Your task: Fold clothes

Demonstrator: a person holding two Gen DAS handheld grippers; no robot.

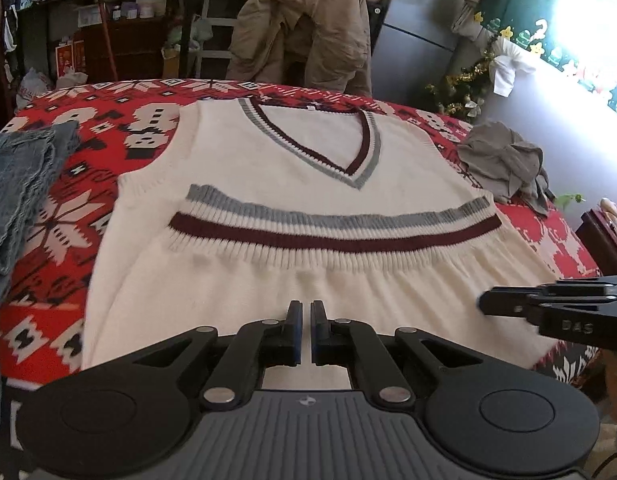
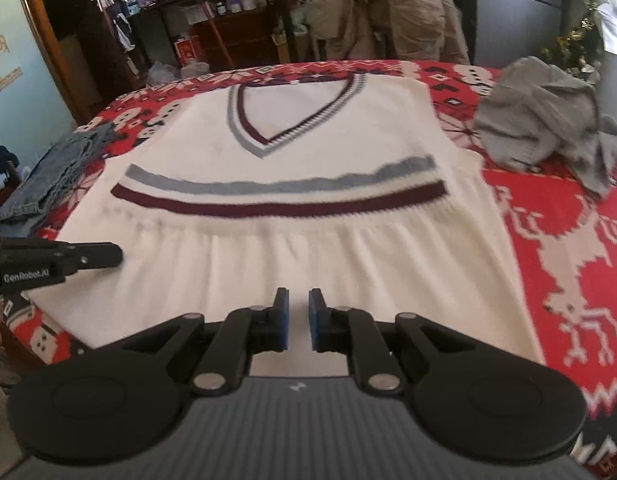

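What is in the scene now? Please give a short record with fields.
surface: red patterned cloth
main garment: white V-neck vest, laid flat, hem folded up over its middle
to its left: denim garment
to its right: crumpled grey garment
left gripper: shut, empty, above near edge
right gripper: small gap, empty

A red knitted cloth with white snowflake and reindeer patterns [image 2: 548, 240] covers the desk and fills the middle of both views. At top centre a tan padded jacket [image 1: 304, 32] hangs over a chair behind the desk. In the upper left stands a dark shelf crowded with bottles and boxes [image 1: 108, 20]. A grey metal cabinet [image 1: 420, 32] stands at upper right, with a small tinsel-trimmed Christmas tree [image 1: 464, 88] just below it and a bright window to its right.
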